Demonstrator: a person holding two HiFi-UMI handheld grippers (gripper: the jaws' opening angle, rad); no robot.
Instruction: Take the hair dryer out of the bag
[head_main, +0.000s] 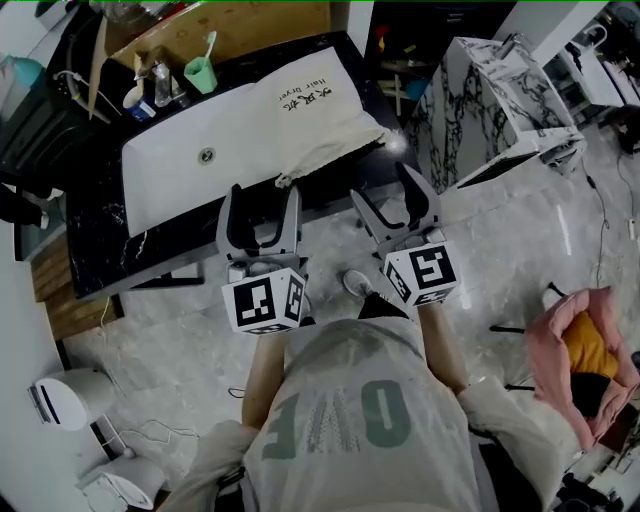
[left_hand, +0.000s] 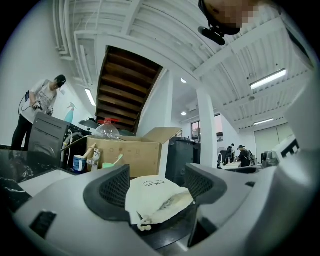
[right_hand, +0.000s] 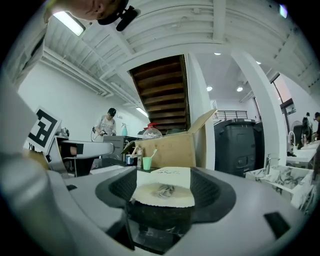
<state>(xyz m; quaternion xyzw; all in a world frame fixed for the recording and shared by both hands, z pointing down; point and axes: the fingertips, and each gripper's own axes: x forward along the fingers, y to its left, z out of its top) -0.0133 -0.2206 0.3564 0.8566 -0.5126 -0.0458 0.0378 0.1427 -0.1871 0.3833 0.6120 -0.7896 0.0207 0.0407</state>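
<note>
Nothing done yet: bag (head_main: 300, 112) cinched on the surface (head_main: 95, 245), left gripper (head_main: 265, 195) and right gripper (head_main: 383, 185) short of it, jaws spread, empty.

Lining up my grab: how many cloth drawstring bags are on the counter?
1. The white bag lies across the sink's right end, its drawstring mouth toward the open left gripper. The cardboard box behind could hide others.

Marble-patterned floor (head_main: 520, 250), black counter (head_main: 90, 250)
</note>
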